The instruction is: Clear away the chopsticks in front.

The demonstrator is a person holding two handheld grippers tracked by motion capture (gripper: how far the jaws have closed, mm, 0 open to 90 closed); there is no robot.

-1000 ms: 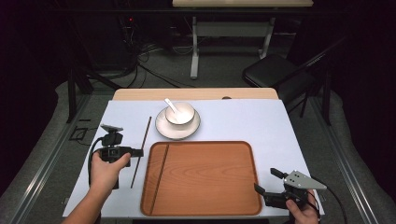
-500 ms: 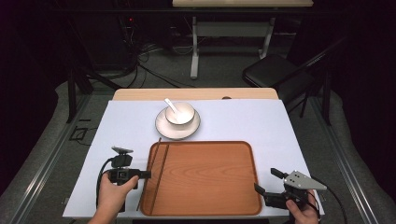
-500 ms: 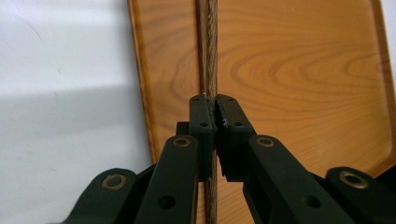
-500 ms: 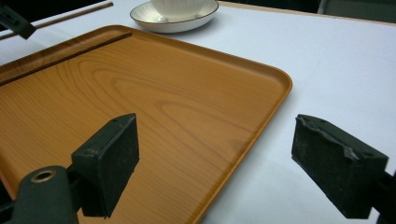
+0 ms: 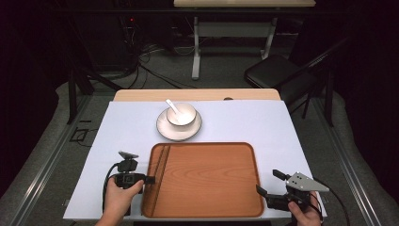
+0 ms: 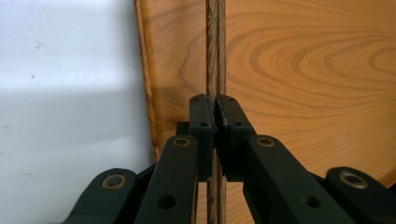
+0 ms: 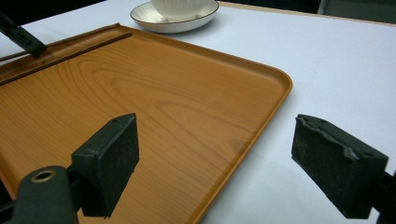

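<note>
White sheeting covers the worktop (image 5: 244, 127). Left hand-held gripper (image 6: 215, 116) clamps the chopsticks (image 6: 215, 56) mid-length, lowering them flat along the tray's (image 5: 211, 179) near edge. Right hand-held gripper (image 7: 215, 163) waits agape beside the tray's corner, holding nothing.

A desk (image 5: 291, 136) with a white top carries everything; a strip of bare pale wood shows along its far edge. Directly on it lies a wooden tray (image 5: 207, 179), its near right corner just beside the right gripper (image 5: 270, 186) and its left rim under the left gripper (image 5: 149, 179). Beyond the tray, farther from both grippers and just off its far rim, a white saucer (image 5: 179, 127) sits on the desk.
</note>
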